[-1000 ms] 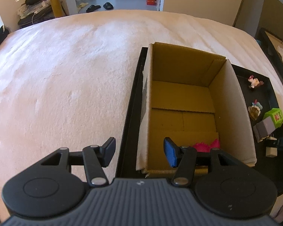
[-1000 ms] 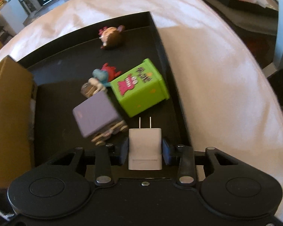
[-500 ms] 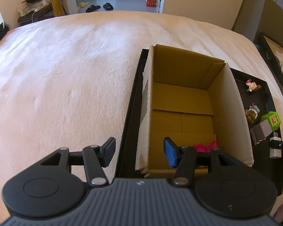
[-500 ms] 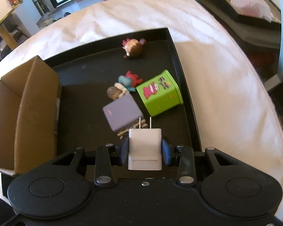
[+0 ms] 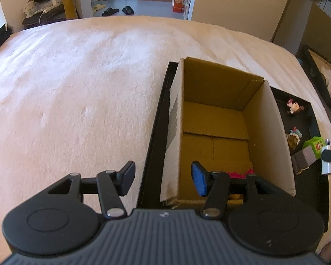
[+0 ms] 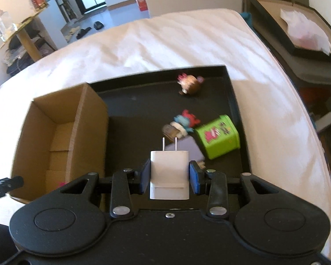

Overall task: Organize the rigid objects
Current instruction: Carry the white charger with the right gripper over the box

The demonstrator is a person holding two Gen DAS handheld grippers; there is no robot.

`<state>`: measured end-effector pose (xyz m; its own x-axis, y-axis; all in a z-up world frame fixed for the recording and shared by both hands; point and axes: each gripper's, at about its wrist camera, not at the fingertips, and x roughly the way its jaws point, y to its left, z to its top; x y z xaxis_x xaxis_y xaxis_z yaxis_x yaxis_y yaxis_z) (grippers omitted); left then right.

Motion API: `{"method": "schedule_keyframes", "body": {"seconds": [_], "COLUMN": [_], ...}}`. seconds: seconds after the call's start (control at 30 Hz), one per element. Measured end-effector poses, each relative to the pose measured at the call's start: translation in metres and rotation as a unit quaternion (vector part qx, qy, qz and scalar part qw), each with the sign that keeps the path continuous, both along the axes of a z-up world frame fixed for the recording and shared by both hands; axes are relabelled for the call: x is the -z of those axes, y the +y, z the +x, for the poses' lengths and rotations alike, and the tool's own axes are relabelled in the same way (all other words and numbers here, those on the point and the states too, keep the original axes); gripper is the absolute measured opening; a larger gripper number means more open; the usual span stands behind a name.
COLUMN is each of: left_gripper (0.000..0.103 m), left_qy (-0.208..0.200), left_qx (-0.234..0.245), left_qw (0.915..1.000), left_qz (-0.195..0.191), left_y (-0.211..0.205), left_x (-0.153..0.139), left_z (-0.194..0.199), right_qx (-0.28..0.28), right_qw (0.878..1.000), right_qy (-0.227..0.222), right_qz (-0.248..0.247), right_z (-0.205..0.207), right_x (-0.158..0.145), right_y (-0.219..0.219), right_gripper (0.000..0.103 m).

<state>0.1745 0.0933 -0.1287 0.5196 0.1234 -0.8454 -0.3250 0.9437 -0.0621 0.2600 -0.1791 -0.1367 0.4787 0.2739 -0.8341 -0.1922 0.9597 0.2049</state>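
White charger (image 6: 169, 174) gripped by right gripper (image 6: 169, 177), held above tray (image 6: 229, 84), not yet in box (image 6: 55, 132). Left gripper (image 5: 163, 177) open, empty, at box edge. Pink item (image 5: 240, 172) in box already; green tin (image 6: 218, 139), purple block (image 5: 303, 160), 2 figurines left on tray.

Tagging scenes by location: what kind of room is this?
Likely a home bedroom: the black tray sits on a bed with pale bedding, slippers lie on the floor beyond, and a cluttered shelf stands nearby.
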Motion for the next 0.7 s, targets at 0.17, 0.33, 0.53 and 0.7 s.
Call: {"method": "schedule_keyframes", "body": {"seconds": [0.17,0.33,0.53,0.7], "left_gripper": [0.052,0.05,0.035,0.015], "left_qy": [-0.004,-0.007,-0.011,-0.012], "left_qx": [-0.001,-0.004,-0.002,0.012], "left_qw": [0.9999,0.9998,0.9997,0.9986], "left_qz": [-0.01,-0.016,-0.023,-0.05], "left_y": [0.003,0.005,0.008,0.01], "left_x": [0.0,0.001,0.004,0.009], "left_z": [-0.001,-0.001,-0.002,0.0], "right_qx": [-0.02,-0.04,-0.066,-0.092], "right_qw": [1.0,0.998,0.996,0.994], "right_qy": [-0.018,-0.034,-0.048,-0.051], "right_qz": [0.009,0.017,0.028,0.034], "right_z": [0.002,0.004,0.005,0.007], "right_x": [-0.019,-0.033,-0.046,-0.051], "right_y": [0.02,0.041,0.067,0.093], "right_gripper": [0.036,0.036,0.036,0.036]}}
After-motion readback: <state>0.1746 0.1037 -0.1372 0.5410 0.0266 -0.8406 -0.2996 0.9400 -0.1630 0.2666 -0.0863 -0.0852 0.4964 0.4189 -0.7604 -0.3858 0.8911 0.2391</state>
